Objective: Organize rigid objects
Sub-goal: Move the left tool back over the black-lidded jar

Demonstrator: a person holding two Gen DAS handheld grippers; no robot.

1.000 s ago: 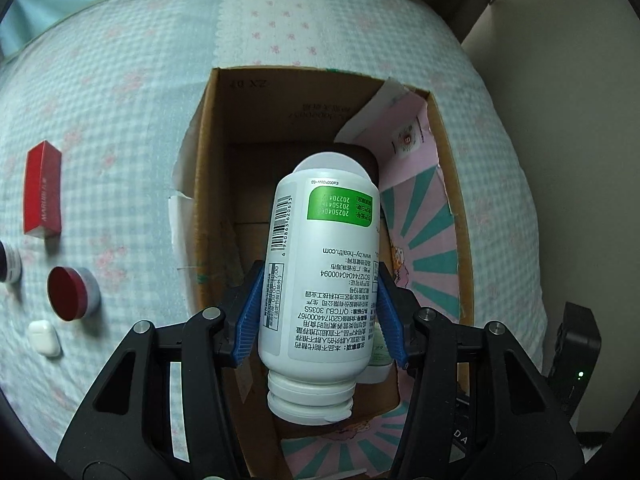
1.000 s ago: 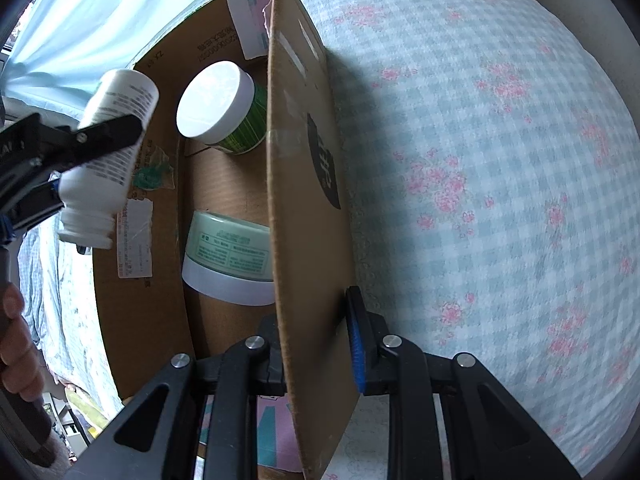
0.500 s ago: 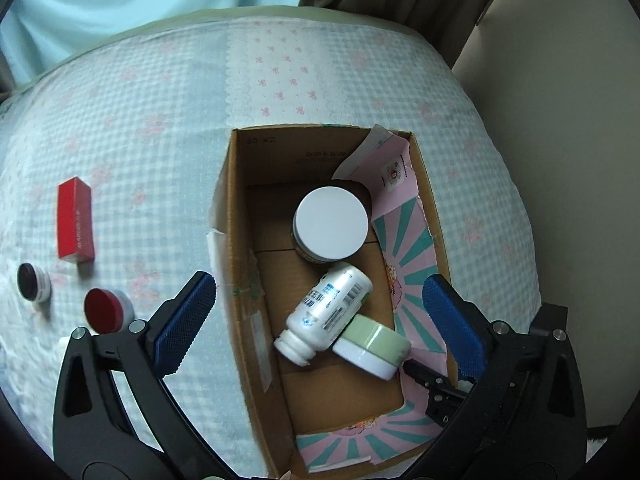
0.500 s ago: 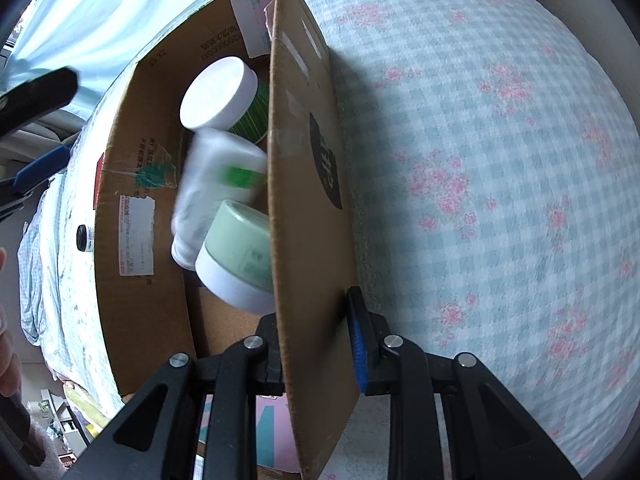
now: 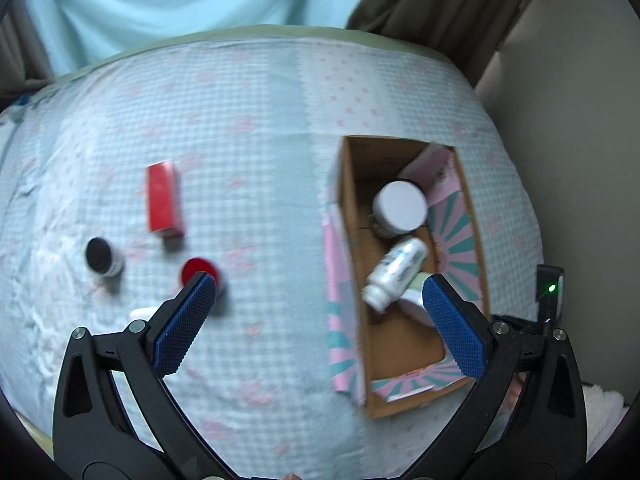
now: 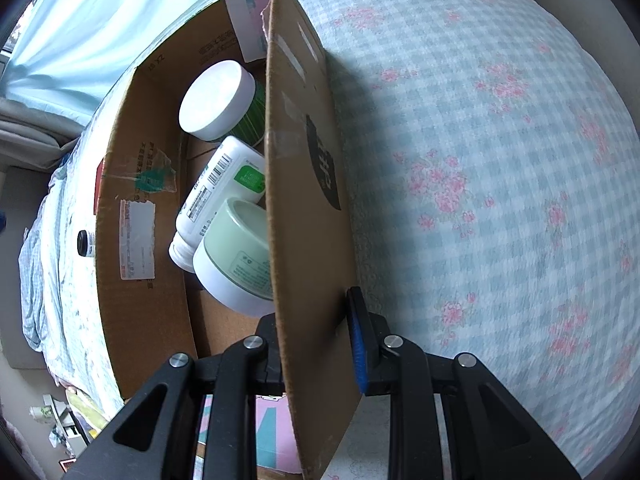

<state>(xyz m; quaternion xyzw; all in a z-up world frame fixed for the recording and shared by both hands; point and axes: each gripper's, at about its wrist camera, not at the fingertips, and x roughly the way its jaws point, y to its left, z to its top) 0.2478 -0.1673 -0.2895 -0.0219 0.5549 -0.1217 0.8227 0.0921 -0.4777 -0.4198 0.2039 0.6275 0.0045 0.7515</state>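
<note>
A cardboard box (image 5: 352, 240) stands on the checked bedspread at the right; it also shows in the right wrist view (image 6: 304, 208). Inside lie a white bottle (image 5: 394, 272), a white-lidded green jar (image 5: 400, 206) and a pale green jar (image 6: 236, 256). My right gripper (image 6: 316, 344) is shut on the box's side wall. My left gripper (image 5: 316, 320) is open and empty, held above the bedspread left of the box. A red box (image 5: 164, 198), a red-lidded jar (image 5: 198, 274), a black-lidded jar (image 5: 100, 256) and a small white case (image 5: 142, 314) lie on the bedspread.
A light blue curtain (image 5: 180, 4) and a dark curtain (image 5: 440, 4) hang behind the bed. A wall (image 5: 580, 120) stands right of the bed. A black device with a green light (image 5: 550, 292) sits by the box's right side.
My left gripper opened and dropped the white bottle into the box, where it came to rest against the pale green jar. The left gripper then rose and swung left. The right gripper kept its hold.
</note>
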